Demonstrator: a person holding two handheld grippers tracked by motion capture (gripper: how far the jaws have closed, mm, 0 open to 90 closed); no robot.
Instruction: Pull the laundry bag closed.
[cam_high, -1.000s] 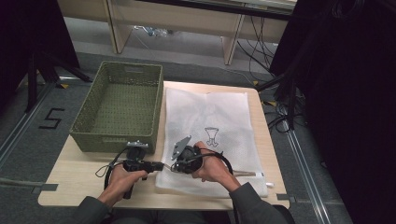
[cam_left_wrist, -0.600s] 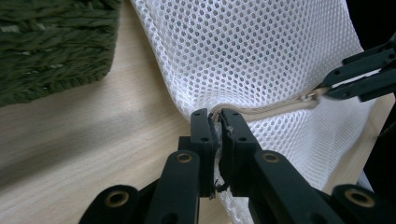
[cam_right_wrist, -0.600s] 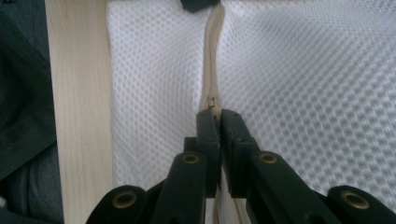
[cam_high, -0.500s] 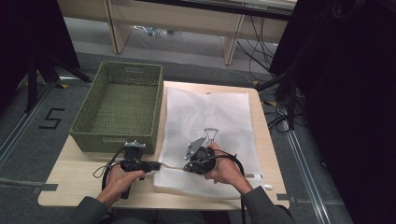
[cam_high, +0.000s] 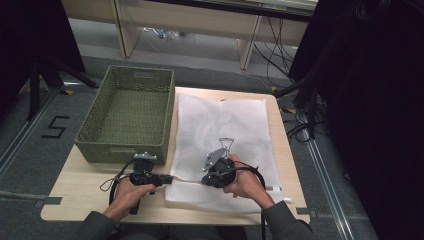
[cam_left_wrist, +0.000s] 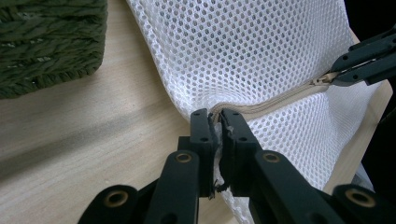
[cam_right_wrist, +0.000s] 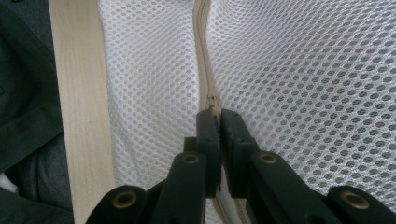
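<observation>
Both forearms are brought in from the near edge, sleeves showing. The left black two-jaw tongs (cam_high: 167, 179) are held low in the left hand (cam_high: 131, 192), pointed toward the other hand, jaws pinched tight on the edge of the white mesh zippered bag (cam_left_wrist: 261, 65). The right black two-jaw tongs (cam_high: 205, 181) are gripped in the right hand (cam_high: 243, 182), aimed back at the left ones, jaws clamped on the bag's small beige zipper pull (cam_right_wrist: 213, 103).
</observation>
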